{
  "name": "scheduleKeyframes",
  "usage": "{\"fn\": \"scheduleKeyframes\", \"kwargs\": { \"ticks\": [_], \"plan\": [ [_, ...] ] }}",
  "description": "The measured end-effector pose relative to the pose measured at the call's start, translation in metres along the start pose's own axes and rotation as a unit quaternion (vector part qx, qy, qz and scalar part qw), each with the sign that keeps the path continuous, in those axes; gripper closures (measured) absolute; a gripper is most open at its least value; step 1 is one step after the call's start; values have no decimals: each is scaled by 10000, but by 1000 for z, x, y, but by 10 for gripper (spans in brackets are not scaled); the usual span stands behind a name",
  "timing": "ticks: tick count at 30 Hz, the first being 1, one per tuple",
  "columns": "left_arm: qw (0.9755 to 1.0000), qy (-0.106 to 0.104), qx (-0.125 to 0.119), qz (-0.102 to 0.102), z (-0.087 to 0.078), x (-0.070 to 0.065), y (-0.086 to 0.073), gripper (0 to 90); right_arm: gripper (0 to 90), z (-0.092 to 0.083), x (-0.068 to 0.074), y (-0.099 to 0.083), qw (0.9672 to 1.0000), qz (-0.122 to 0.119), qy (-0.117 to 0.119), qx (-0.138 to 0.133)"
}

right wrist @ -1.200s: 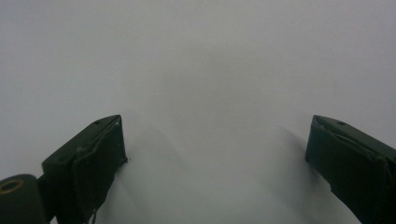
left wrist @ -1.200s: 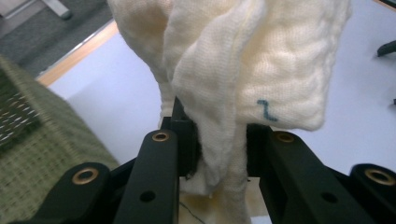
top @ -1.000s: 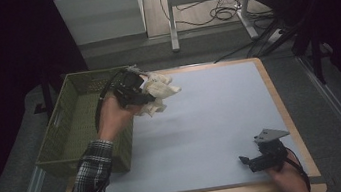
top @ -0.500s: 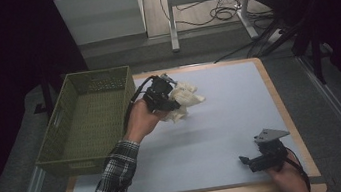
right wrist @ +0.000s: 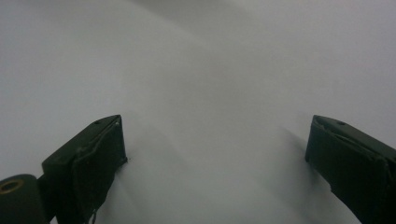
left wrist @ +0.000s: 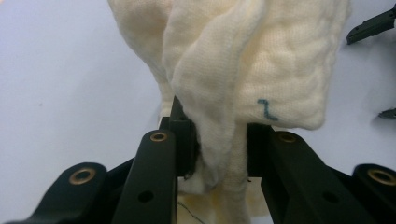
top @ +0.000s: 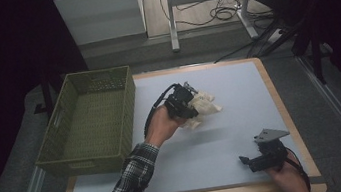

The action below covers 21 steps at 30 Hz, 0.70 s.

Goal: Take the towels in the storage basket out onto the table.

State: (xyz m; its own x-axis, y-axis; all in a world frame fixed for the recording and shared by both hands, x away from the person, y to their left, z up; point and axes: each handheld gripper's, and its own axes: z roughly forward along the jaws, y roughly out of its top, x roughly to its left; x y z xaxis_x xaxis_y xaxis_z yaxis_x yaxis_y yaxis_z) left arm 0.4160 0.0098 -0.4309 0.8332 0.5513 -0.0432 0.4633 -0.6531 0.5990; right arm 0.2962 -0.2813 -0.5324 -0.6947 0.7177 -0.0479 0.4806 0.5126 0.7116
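Note:
A cream knitted cloth (top: 204, 106) hangs bunched over the middle of the pale mat (top: 235, 137), with my left gripper (top: 191, 105) shut on it. In the left gripper view the cloth (left wrist: 252, 70) is pinched between the two black jaws of my left gripper (left wrist: 217, 140); a small blue mark shows on its fabric. My right gripper (top: 246, 161) rests low at the mat's front right corner. In the right gripper view my right gripper (right wrist: 217, 154) stands open, its jaws wide apart over bare mat.
A green woven basket (top: 64, 141) stands at the left edge of the table, its inside dim. The mat has a wooden border (top: 280, 100). Beyond the table are desk legs and cables on the floor.
My left gripper has carried the cloth from beside the basket rightward and down toward the middle of the mat. The right gripper has stayed where it was.

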Motion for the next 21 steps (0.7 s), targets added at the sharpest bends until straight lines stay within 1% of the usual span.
{"fn": "scheduleKeyframes", "kwargs": {
  "ticks": [2,8,9,11,12,13,14,16,17,18,19,20,21],
  "plan": [
    [10000,-22,-23,9,7,-3,0,722,50,0,0,0,10000,0,0,1],
    [10000,-75,8,26,26,-9,-2,716,50,0,0,0,10000,5,7,3],
    [10000,-75,8,26,26,-9,-2,714,50,0,0,0,10000,6,7,3],
    [10000,-74,13,60,32,-11,-2,712,50,0,0,0,10000,8,8,4],
    [9999,-99,29,40,36,-11,-2,709,50,0,0,0,10000,4,8,3],
    [9999,-111,56,39,38,-12,-2,690,50,0,0,0,10000,8,8,4],
    [9999,-115,97,52,44,-13,-3,681,50,0,0,0,10000,4,6,3],
    [9999,-111,106,70,47,-14,-4,668,50,0,0,0,10000,-2,1,0],
    [9998,-112,125,64,49,-15,-4,646,50,0,0,0,10000,-2,2,-1],
    [9998,-132,156,77,53,-15,-6,578,50,0,0,0,10000,-1,1,0],
    [9998,-132,156,77,53,-15,-6,531,50,0,0,0,10000,-1,1,0],
    [9997,-145,162,67,55,-16,-6,531,50,0,0,0,10000,-2,1,1],
    [9997,-155,163,56,55,-16,-7,495,50,0,0,0,10000,-4,1,0]
  ]
}}
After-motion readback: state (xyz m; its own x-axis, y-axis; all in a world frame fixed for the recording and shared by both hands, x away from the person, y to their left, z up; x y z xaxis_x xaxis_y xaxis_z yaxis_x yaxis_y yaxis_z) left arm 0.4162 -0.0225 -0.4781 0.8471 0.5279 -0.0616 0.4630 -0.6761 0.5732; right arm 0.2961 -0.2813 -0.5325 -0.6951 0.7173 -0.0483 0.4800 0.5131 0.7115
